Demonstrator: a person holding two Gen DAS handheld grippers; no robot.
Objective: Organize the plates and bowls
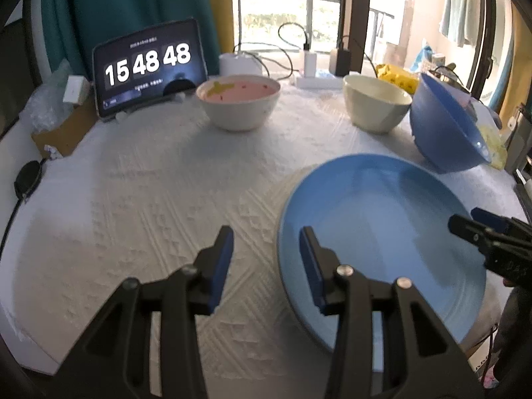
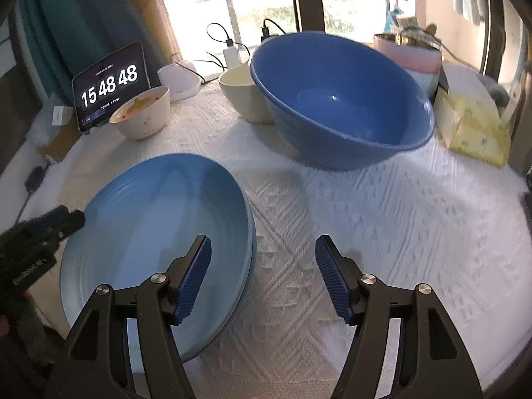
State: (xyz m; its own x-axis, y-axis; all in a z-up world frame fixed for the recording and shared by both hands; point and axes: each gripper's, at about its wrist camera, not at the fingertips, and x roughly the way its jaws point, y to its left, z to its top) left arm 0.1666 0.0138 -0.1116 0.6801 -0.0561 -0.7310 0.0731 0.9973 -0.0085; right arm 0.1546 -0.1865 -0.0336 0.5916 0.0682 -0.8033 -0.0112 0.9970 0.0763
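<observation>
A light blue plate (image 1: 382,229) (image 2: 159,232) lies on the white cloth near the front edge. My left gripper (image 1: 266,256) is open, its right finger over the plate's left rim. My right gripper (image 2: 262,266) is open, its left finger over the plate's right side. A big blue bowl (image 2: 339,99) (image 1: 445,123) sits tilted behind the plate. A cream bowl (image 1: 375,103) (image 2: 242,96) stands beside it. A white bowl with a pink inside (image 1: 237,101) (image 2: 141,113) stands further left.
A tablet clock (image 1: 148,66) leans at the back left. Chargers and cables (image 1: 309,63) lie by the window. A yellow pack (image 2: 472,126) and pink container (image 2: 409,53) sit at the back right. The table (image 1: 133,199) has a white textured cloth.
</observation>
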